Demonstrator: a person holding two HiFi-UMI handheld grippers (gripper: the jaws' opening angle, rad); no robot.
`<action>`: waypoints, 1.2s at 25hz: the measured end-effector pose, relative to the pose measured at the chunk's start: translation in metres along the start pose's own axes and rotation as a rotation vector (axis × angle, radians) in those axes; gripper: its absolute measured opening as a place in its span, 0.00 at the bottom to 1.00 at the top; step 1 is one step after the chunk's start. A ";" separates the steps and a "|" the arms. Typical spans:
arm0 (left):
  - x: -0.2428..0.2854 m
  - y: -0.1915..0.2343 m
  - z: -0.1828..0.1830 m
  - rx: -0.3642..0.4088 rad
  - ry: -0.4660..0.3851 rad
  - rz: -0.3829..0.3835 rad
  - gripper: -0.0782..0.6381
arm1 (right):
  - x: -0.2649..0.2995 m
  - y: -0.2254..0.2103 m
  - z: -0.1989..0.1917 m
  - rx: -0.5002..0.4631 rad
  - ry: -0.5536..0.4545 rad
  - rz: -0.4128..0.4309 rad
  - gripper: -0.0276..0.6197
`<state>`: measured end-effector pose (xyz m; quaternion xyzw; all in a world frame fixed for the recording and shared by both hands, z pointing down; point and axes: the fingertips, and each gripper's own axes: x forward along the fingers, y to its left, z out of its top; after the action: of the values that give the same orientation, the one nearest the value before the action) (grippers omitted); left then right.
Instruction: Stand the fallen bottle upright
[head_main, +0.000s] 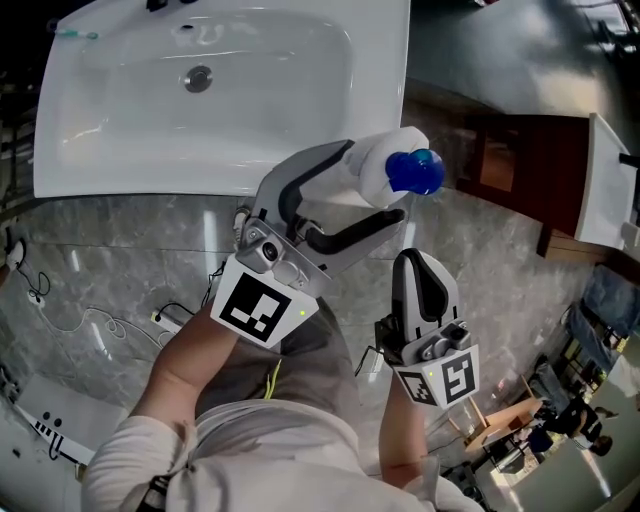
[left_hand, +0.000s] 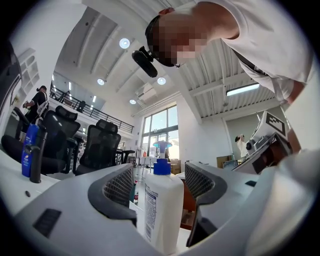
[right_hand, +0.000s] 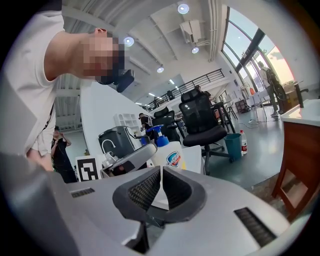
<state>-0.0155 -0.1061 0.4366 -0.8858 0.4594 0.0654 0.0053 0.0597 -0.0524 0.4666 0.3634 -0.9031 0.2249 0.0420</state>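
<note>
Your left claw (head_main: 375, 182) is partly open. One white bottle (left_hand: 162, 210) stands straight up between its two jaws. In the left gripper view you can see a gap between the bottle and the jaw on the right side of the picture. On the other side the bottle is very close to the pad, and it is not clear if they touch. The claw is not squeezing the bottle.

Your right claw (head_main: 417, 262) is closed. Its two tips meet and there is nothing between them. In the head view it sits just below and to the right of the left claw, and it is not touching the bottle.

In the head view the bottle is a little right of the middle, in the upper half of the picture. It stands at the lower right corner of the white sink (head_main: 60, 170). Its blue pump (head_main: 415, 172) is on top.

Count them: one white bottle, one blue pump, one sink and two claws. There are two marker cubes, one on the left claw (head_main: 262, 305) and one on the right claw (head_main: 447, 378). At the far left of the left gripper view there are two more bottles side by side, a blue one (left_hand: 28, 150) and a dark one (left_hand: 38, 156).
</note>
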 end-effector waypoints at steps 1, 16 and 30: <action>-0.002 0.000 0.002 0.006 0.005 0.001 0.56 | -0.001 0.002 0.002 0.000 -0.003 0.000 0.11; -0.056 0.021 0.047 0.079 0.204 0.030 0.22 | 0.000 0.044 0.084 0.001 -0.129 0.003 0.11; -0.084 0.057 0.110 -0.038 0.267 0.146 0.13 | -0.031 0.099 0.163 -0.138 -0.194 -0.022 0.11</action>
<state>-0.1216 -0.0631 0.3404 -0.8507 0.5180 -0.0443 -0.0774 0.0301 -0.0412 0.2765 0.3896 -0.9122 0.1255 -0.0184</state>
